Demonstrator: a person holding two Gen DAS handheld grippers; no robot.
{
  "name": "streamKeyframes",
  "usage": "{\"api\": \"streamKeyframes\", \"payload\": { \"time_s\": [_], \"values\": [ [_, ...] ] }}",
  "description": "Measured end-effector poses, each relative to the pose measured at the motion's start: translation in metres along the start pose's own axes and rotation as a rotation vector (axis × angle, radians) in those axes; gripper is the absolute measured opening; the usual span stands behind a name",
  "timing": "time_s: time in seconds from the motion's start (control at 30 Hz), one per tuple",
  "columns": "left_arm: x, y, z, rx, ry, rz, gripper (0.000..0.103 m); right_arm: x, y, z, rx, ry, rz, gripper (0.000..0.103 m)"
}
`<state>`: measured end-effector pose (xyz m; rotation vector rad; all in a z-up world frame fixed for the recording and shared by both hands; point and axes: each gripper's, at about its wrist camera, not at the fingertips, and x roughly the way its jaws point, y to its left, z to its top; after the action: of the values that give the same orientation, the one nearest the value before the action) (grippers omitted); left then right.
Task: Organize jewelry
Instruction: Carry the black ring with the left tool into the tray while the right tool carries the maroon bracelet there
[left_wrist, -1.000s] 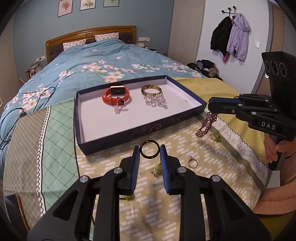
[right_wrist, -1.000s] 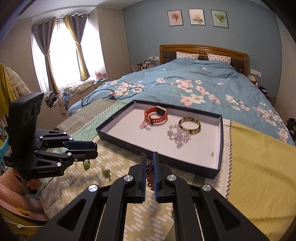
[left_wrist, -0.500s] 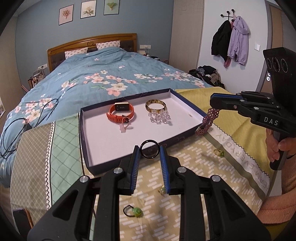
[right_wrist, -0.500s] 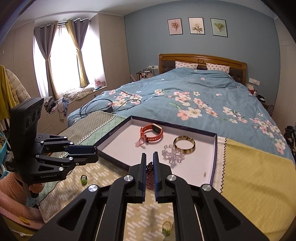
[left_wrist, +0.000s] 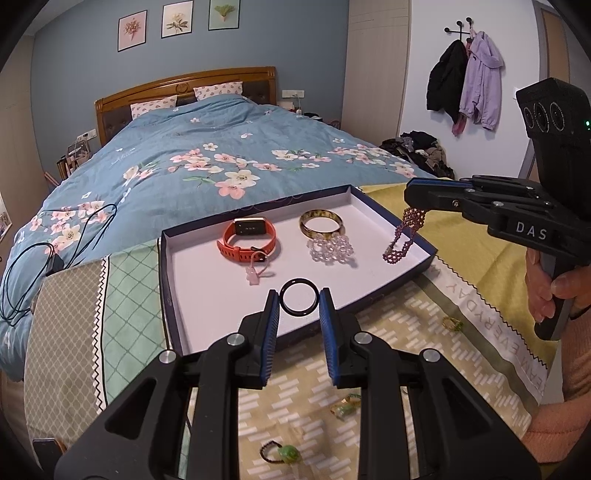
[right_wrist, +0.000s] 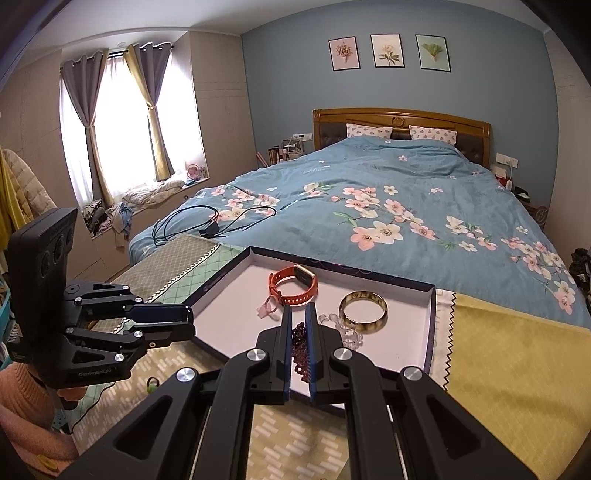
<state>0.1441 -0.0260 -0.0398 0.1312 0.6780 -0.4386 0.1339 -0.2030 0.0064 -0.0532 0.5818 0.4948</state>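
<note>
My left gripper (left_wrist: 299, 303) is shut on a black bangle (left_wrist: 299, 302) and holds it over the near edge of the dark blue tray (left_wrist: 167, 273). My right gripper (right_wrist: 298, 317) is shut on a purple beaded bracelet (right_wrist: 300, 347); in the left wrist view the bracelet (left_wrist: 403, 236) hangs over the tray's right side. In the tray lie an orange watch (left_wrist: 249, 238), a tortoiseshell bangle (left_wrist: 320, 221), a clear bead bracelet (left_wrist: 331, 249) and a small pink charm (left_wrist: 252, 275).
Loose rings lie on the patterned cloth: a green one (left_wrist: 286, 453), a gold-green one (left_wrist: 345, 406) and one by the right (left_wrist: 452, 323). A black cable (left_wrist: 33, 258) lies on the floral bedspread at the left. Beyond the tray is the bed.
Both grippers have risen and moved forward over the tray. The purple bracelet now hangs over the tray's right side, and the black bangle is over its near edge.
</note>
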Motion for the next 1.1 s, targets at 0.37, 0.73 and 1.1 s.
{"api": "streamKeyframes", "payload": {
  "time_s": [0.37,0.73,1.1],
  "values": [
    [0.022,0.01,0.011,-0.002,0.026,0.015,0.022,0.028,-0.009,0.007,0.036,0.026,0.02,0.005],
    [0.045,0.017,0.016,-0.009,0.058,0.028,0.022,0.053,-0.015,0.01,0.061,0.054,0.028,0.005],
    [0.063,0.02,0.018,-0.027,0.088,0.029,0.022,0.068,-0.022,0.009,0.089,0.071,0.043,0.005]
  ]
}}
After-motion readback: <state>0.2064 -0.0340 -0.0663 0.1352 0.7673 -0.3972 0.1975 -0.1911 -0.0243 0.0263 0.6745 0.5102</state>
